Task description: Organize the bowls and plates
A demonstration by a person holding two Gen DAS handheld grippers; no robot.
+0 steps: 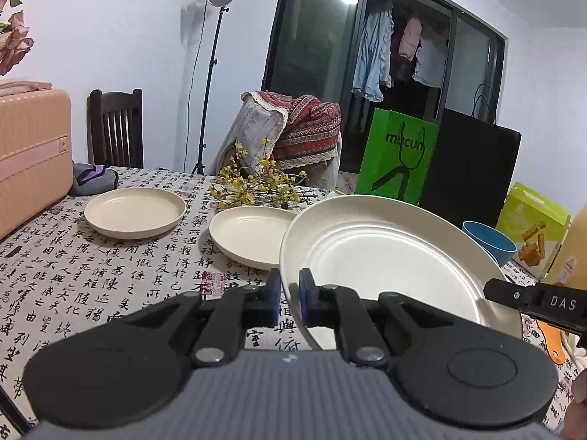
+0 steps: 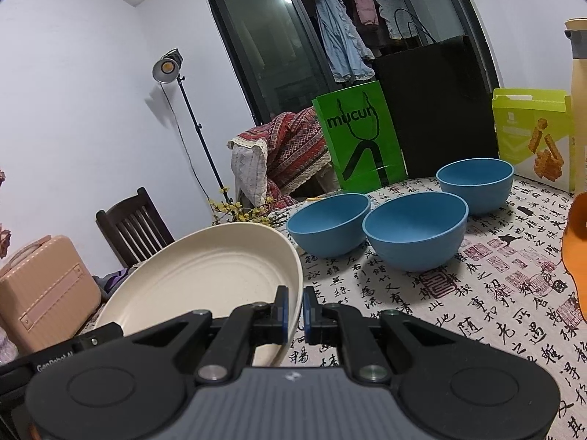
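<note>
Both grippers pinch one cream plate (image 1: 389, 256) by opposite rims and hold it tilted above the table. My left gripper (image 1: 290, 299) is shut on its left rim. My right gripper (image 2: 294, 315) is shut on the right rim of the same plate (image 2: 205, 278); its body (image 1: 535, 302) shows at the right of the left wrist view. Two more cream plates (image 1: 135, 216) (image 1: 253, 234) lie on the table beyond. Three blue bowls (image 2: 328, 222) (image 2: 414, 233) (image 2: 475, 183) stand side by side ahead of the right gripper.
A pink suitcase (image 1: 33, 168) sits at the table's left. Yellow flower twigs (image 1: 256, 183), a green bag (image 1: 398, 154), a black bag (image 1: 473, 168) and a snack box (image 2: 532, 132) line the far edge. An orange thing (image 2: 576, 249) lies at right.
</note>
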